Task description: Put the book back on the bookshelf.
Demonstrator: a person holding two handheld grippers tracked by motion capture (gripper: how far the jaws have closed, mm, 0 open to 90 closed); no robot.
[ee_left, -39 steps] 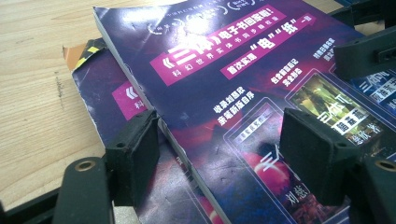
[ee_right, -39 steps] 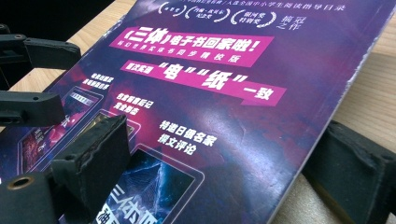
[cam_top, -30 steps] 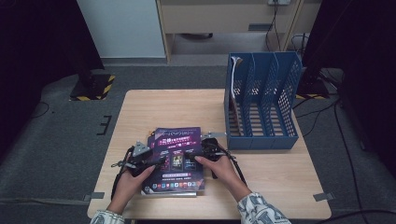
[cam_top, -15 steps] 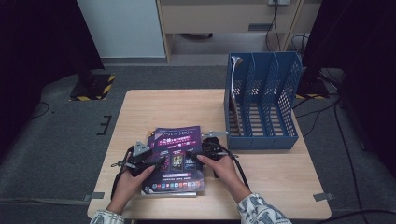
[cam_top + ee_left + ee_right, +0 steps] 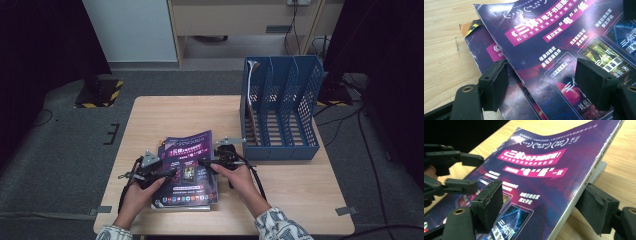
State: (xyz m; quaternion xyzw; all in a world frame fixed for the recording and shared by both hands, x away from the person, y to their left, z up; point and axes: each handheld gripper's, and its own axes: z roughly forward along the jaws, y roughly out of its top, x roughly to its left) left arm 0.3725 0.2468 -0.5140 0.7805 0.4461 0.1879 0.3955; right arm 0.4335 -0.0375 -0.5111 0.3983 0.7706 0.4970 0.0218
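Right tool (image 5: 209,161) closing on magazine (image 5: 186,167) (spine)

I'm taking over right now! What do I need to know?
Left gripper: open, jaws straddling the left edge of the top magazine.
Right gripper: open, jaws have just been closing around its raised spine edge.
Magazine stack lies on the table near the person; blue file rack stands to the right.
Done: both grippers in position.
Left: clamp, lift, probably slot the magazine into the rack.

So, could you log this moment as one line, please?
left gripper: open, astride top magazine edge | right gripper: jaws closing around its spine, open | file rack: untouched
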